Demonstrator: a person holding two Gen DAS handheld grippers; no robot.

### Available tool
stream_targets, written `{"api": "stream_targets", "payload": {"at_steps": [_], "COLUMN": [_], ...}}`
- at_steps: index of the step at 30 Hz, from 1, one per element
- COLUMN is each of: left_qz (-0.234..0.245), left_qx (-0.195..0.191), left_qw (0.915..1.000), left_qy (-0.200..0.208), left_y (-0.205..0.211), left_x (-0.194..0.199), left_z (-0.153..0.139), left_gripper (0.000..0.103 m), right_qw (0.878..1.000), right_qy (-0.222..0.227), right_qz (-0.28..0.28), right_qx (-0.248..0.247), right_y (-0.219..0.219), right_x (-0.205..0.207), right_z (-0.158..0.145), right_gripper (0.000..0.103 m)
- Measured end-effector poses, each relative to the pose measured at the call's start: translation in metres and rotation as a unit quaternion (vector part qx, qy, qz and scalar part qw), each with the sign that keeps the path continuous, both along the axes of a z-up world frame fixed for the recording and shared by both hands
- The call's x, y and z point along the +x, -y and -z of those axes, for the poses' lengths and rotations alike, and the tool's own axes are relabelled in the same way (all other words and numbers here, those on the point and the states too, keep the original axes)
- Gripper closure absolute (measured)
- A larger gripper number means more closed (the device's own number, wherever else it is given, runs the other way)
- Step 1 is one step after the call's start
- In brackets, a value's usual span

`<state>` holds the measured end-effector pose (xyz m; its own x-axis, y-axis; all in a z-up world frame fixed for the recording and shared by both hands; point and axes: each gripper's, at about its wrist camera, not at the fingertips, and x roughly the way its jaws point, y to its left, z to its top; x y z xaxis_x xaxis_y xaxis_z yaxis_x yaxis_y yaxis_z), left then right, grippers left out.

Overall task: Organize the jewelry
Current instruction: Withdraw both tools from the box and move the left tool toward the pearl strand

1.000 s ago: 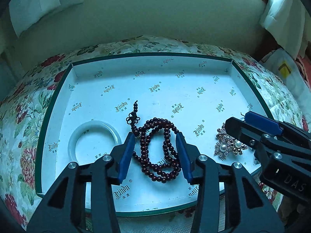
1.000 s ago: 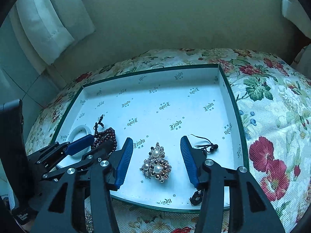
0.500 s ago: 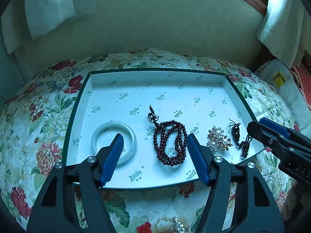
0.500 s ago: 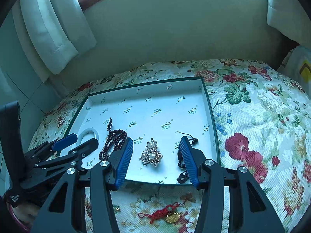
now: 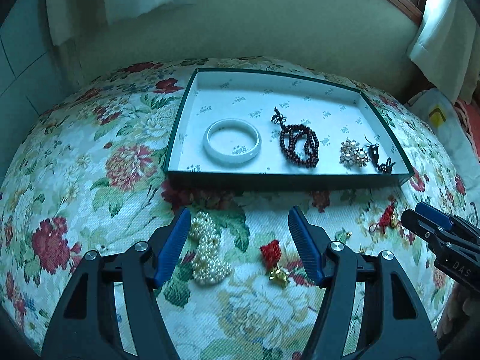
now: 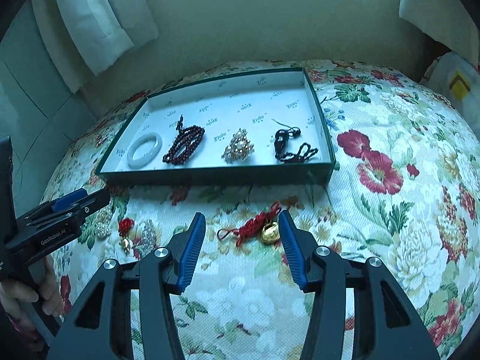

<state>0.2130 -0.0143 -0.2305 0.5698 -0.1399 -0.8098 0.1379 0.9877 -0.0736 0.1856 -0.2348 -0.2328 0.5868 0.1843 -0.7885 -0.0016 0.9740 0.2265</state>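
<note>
A green-edged white tray (image 5: 390, 133) (image 6: 325, 138) on the floral cloth holds a white bangle (image 5: 231, 145) (image 6: 144, 149), dark red beads (image 5: 298, 145) (image 6: 183, 145), a pearl brooch (image 5: 354, 153) (image 6: 238, 148) and a dark cord pendant (image 5: 378, 157) (image 6: 292, 147). My left gripper (image 5: 239, 247) is open above the cloth in front of the tray, with a pearl strand (image 5: 207, 253) and a red tassel with a gold charm (image 5: 274, 262) between its fingers. My right gripper (image 6: 242, 247) is open just short of a red knot with a gold bell (image 6: 259, 228).
The floral cloth (image 6: 405, 210) covers the whole surface. A wall and curtains (image 6: 99, 15) stand behind the tray. A white bag with a yellow mark (image 5: 436, 114) lies at the far right. The right gripper also shows in the left wrist view (image 5: 426, 219).
Both grippers have pulled back from above the tray towards me. The loose pieces on the cloth in front of the tray have come into view. Both stay open.
</note>
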Motion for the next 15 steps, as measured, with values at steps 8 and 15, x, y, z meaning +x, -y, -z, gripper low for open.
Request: {"api": "stream_targets", "payload": {"at_steps": [8,15], "left_qz": [-0.012,-0.026], "left_qx": [0.007,0.008], "left_qw": [0.9996,0.9992], "left_qy": [-0.023,-0.030], "left_y": [-0.017,-0.026], "left_x": [-0.030,-0.032], "left_z": [0.015,0.020], "left_gripper": [0.036,0.036], "right_qw": [0.999,0.999], "right_qy": [-0.020,-0.024], "right_qz": [-0.024,-0.037], "right_qx": [0.000,-0.001], "right_y": [-0.016,-0.027], "right_x": [-0.020,-0.025], "right_z": [0.015,0.018], "right_gripper": [0.053,0.053]}}
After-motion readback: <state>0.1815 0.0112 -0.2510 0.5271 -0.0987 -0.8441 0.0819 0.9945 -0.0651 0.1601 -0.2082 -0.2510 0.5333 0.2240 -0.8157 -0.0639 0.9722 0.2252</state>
